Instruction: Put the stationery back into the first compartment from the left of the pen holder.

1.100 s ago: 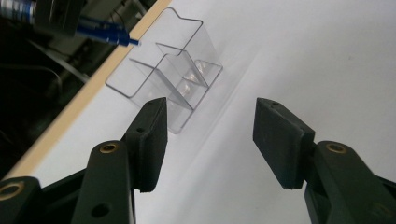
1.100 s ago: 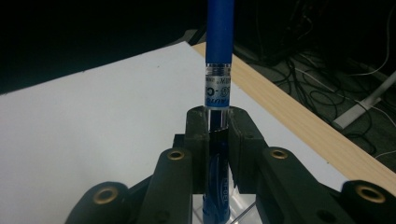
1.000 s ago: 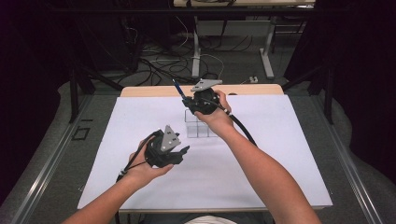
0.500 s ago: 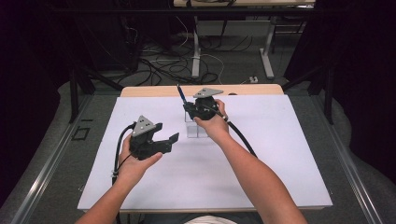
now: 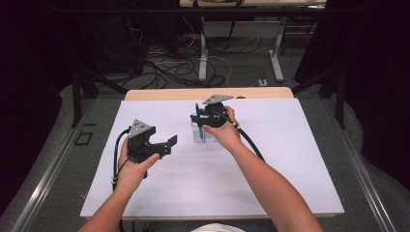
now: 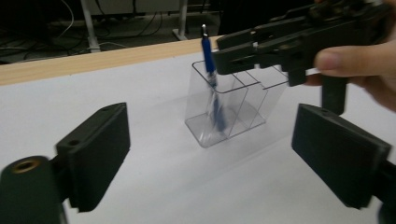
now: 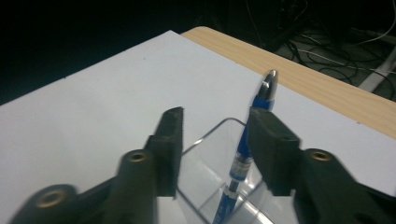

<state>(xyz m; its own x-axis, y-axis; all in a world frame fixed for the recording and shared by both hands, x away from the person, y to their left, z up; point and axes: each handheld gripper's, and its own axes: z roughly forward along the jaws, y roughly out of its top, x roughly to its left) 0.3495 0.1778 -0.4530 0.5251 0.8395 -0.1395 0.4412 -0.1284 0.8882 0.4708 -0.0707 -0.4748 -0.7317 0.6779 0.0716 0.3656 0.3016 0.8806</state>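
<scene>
Right gripper [image 5: 202,117]: held above the clear organizer, pointing down at it; its jaws have just been opening and now stand apart, pressing on nothing.
Blue pen [image 7: 243,154]: stands upright in an end compartment of the organizer, tip down, clip end rising above the rim. In the right gripper view it sits close against the inner face of one jaw; whether pad and pen still touch is hard to say from that angle.
Clear organizer [image 6: 233,112]: a transparent box with dividers, resting on the white sheet near the far middle of the table, directly under the right gripper.
Left gripper [image 5: 162,145]: held off to the left of the organizer, well apart from it, aimed toward it. Its jaws have just been opening and stand wide with nothing between them.
White sheet [image 5: 290,159]: covers most of the wooden table [image 5: 164,94], whose bare edge shows along the far side.
</scene>
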